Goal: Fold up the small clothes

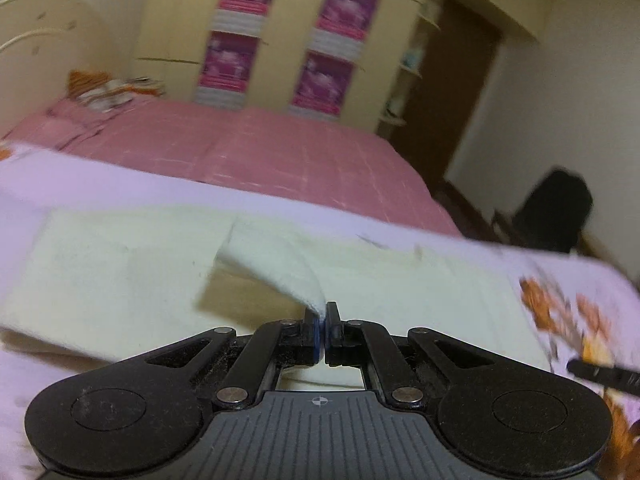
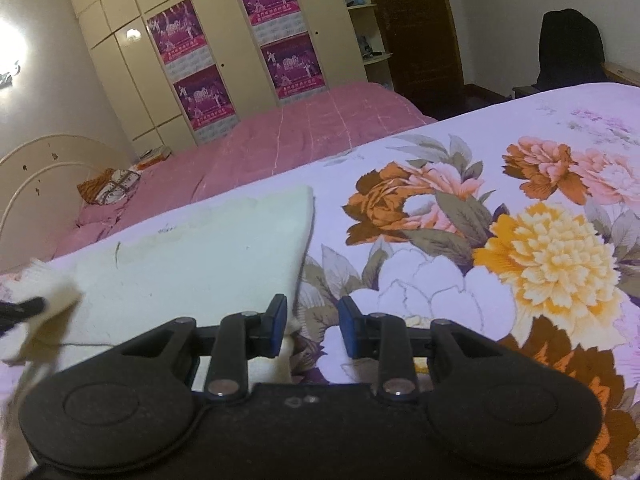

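Observation:
A cream cloth (image 1: pixel 120 264) lies flat on the floral lilac bedsheet (image 1: pixel 580 292). My left gripper (image 1: pixel 322 320) is shut on one corner of it, and that corner rises as a folded flap above the rest. The right wrist view shows the same cloth (image 2: pixel 192 264) at the left, with the raised corner blurred at the far left beside the left gripper's fingers (image 2: pixel 24 307). My right gripper (image 2: pixel 313 326) is open just above the cloth's near right edge. Its left finger is over the cloth, its right finger over the sheet, and the pads press on nothing.
A second bed with a pink cover (image 2: pixel 320 128) stands behind, with a patterned bundle (image 2: pixel 112 186) at its head. Beyond it are a cream wardrobe with purple posters (image 2: pixel 224 52), a dark door (image 2: pixel 416 28) and a black chair (image 2: pixel 568 52).

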`<state>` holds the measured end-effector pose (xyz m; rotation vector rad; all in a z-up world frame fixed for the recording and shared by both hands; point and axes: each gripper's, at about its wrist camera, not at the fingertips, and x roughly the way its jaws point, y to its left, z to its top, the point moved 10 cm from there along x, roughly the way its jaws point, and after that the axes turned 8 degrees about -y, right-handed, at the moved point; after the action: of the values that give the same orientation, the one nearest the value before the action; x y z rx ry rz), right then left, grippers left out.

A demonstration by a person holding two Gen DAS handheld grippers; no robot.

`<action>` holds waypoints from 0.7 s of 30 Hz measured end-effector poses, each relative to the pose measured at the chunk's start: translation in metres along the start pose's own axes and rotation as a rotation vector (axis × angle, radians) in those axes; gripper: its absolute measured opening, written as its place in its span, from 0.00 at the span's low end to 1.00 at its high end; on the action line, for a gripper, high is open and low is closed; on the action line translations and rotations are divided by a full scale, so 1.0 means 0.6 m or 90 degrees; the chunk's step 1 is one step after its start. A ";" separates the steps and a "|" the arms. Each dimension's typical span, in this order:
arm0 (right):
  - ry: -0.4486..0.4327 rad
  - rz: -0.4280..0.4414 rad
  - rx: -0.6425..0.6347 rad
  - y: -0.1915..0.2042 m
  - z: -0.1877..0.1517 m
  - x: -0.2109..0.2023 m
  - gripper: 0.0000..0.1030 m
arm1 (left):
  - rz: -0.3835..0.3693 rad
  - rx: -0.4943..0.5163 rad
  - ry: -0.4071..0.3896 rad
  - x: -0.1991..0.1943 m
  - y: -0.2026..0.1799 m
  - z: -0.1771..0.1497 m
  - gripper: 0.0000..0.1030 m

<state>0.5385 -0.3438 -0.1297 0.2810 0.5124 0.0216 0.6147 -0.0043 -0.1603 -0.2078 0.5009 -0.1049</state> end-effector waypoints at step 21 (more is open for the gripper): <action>0.057 0.131 0.005 0.110 -0.019 0.040 0.39 | 0.042 0.128 -0.027 -0.122 -0.019 -0.023 0.83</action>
<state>0.5569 -0.2752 -0.1328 0.3414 0.5710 0.2327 0.5435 -0.0065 -0.1355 0.0028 0.4510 -0.0857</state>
